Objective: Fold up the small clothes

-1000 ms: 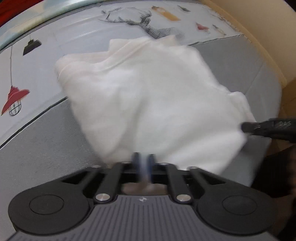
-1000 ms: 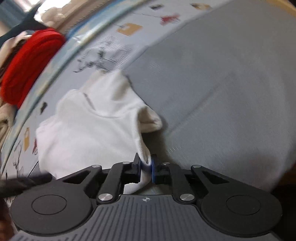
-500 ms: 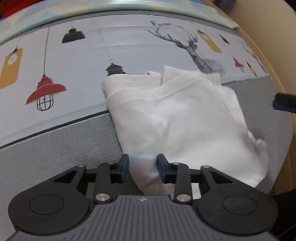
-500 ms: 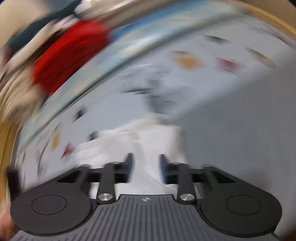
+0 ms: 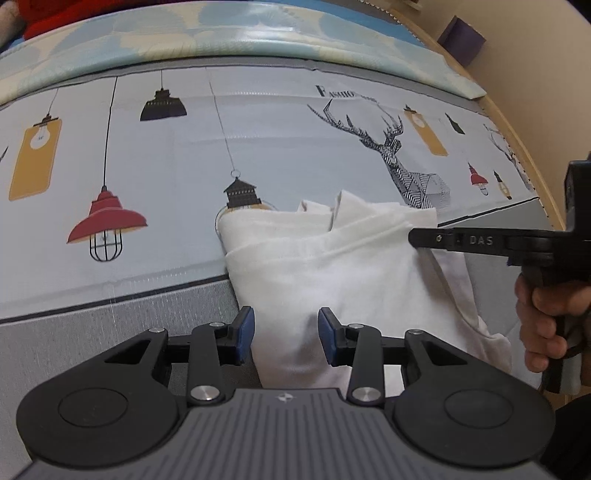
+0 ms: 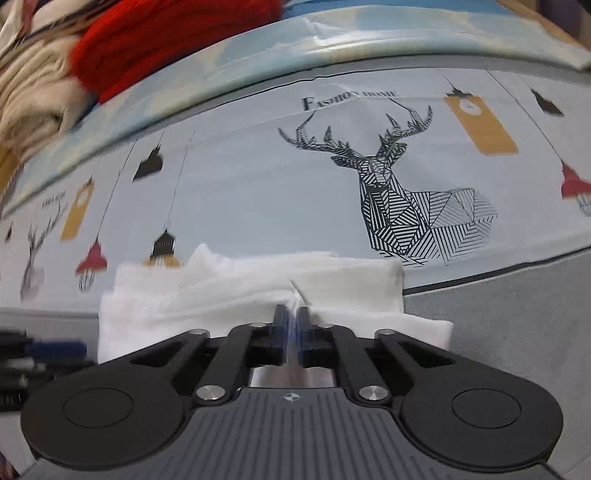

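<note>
A small white garment (image 5: 343, 273) lies folded on a printed cloth, partly on its grey lower band. My left gripper (image 5: 286, 332) is open, its blue pads either side of the garment's near edge without pinching it. My right gripper (image 6: 292, 317) is shut on a pinch of the white garment (image 6: 236, 288) at its near edge. In the left wrist view the right gripper (image 5: 424, 238) reaches in from the right onto the garment's far right side, held by a hand (image 5: 546, 314).
The cloth (image 5: 258, 147) carries lamp prints and a deer drawing (image 6: 391, 195). A pale blue band (image 5: 258, 33) runs along its far edge. A red knit item (image 6: 166, 40) and beige fabric (image 6: 33, 92) are piled at the back left. Wooden edge (image 5: 517, 122) at right.
Both grippers let go of the lifted garment, which now lies on the cloth. The left stays open at its near edge. The right has swung round and shut on the garment again.
</note>
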A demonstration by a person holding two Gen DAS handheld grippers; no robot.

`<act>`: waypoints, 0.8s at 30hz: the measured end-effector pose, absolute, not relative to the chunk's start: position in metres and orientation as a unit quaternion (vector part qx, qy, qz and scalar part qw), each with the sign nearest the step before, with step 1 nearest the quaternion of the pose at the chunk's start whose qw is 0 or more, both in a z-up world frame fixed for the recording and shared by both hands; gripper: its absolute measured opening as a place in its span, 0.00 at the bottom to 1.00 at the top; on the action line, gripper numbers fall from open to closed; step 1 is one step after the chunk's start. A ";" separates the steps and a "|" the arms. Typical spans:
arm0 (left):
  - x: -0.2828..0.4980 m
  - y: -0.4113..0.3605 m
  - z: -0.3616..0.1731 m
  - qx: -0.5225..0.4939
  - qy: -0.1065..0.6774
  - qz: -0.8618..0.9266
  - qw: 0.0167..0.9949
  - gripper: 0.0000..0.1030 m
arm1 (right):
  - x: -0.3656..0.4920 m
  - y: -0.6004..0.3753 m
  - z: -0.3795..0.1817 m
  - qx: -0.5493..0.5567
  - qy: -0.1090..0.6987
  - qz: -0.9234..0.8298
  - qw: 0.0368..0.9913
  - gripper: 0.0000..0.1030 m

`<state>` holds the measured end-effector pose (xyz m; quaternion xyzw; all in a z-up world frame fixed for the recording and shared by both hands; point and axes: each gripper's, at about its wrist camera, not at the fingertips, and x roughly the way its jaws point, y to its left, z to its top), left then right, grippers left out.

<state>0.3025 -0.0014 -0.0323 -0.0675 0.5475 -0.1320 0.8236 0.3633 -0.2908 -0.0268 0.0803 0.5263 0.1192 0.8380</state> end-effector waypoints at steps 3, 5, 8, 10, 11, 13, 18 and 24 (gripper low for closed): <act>0.304 0.000 -0.032 -0.072 0.548 -0.131 0.823 0.42 | 0.366 -0.293 -0.032 0.087 0.532 0.100 0.836 0.04; 0.304 0.002 -0.033 -0.074 0.550 -0.128 0.822 0.49 | 0.366 -0.297 -0.034 0.092 0.535 0.090 0.835 0.12; 0.301 0.005 -0.038 -0.091 0.557 -0.125 0.816 0.70 | 0.362 -0.306 -0.027 0.097 0.525 0.067 0.843 0.37; 0.299 0.007 -0.042 -0.104 0.562 -0.124 0.811 0.78 | 0.356 -0.316 -0.017 0.092 0.507 0.051 0.856 0.46; 0.298 0.009 -0.046 -0.111 0.565 -0.123 0.808 0.80 | 0.353 -0.323 -0.014 0.093 0.499 0.050 0.860 0.53; 0.298 0.013 -0.055 -0.124 0.573 -0.116 0.801 0.82 | 0.347 -0.339 -0.012 0.097 0.496 0.047 0.862 0.63; 0.299 0.026 -0.080 -0.172 0.595 -0.092 0.779 0.83 | 0.329 -0.381 -0.031 0.090 0.530 0.026 0.843 0.66; 0.303 0.028 -0.094 -0.194 0.592 -0.105 0.775 0.85 | 0.317 -0.423 -0.060 0.181 0.578 0.050 0.794 0.67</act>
